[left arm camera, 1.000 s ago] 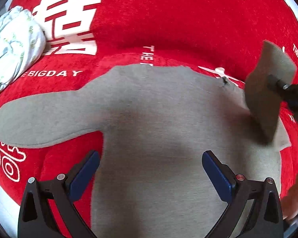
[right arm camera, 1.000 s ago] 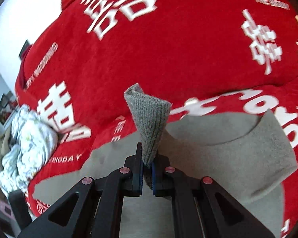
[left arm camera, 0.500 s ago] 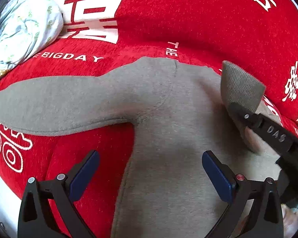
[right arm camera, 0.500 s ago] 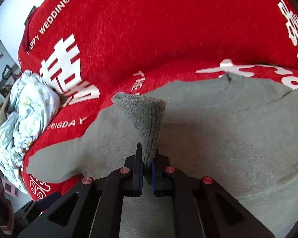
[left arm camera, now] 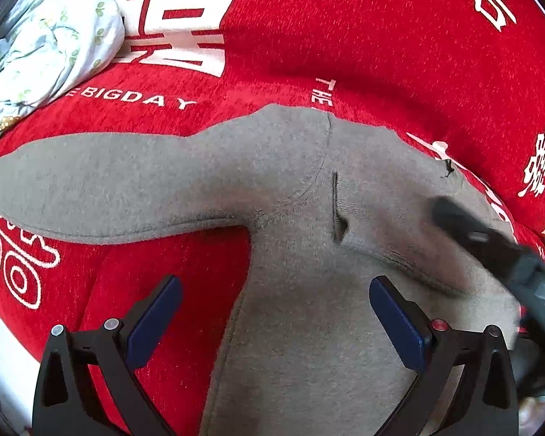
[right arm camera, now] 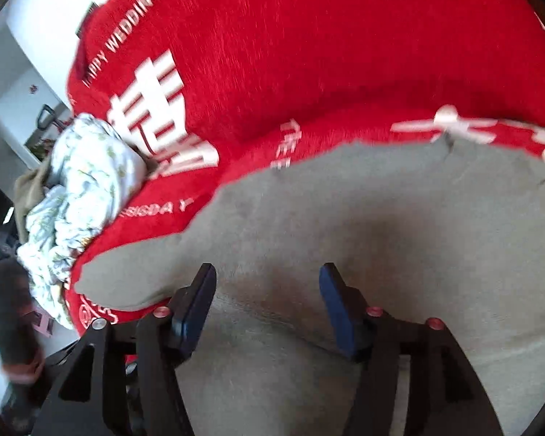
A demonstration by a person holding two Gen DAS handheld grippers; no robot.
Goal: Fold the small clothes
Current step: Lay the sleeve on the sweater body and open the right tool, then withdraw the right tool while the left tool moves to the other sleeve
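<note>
A small grey sweater [left arm camera: 309,290] lies flat on a red cloth with white lettering [left arm camera: 345,36]. Its left sleeve [left arm camera: 101,181] stretches out to the left. Its right sleeve [left arm camera: 378,218] lies folded across the chest, cuff near the middle. My left gripper [left arm camera: 274,312] is open and empty just above the sweater's lower body. My right gripper [right arm camera: 267,303] is open and empty over the sweater [right arm camera: 381,254]; it also shows blurred at the right edge of the left wrist view [left arm camera: 490,250].
A crumpled white floral garment [left arm camera: 47,43] lies at the far left on the red cloth, also in the right wrist view [right arm camera: 76,196]. Room furniture shows beyond the cloth's left edge [right arm camera: 3,218].
My right gripper carried the right sleeve leftward across the sweater's chest, laid it down and opened, letting it go. The left gripper stayed open and drifted slightly.
</note>
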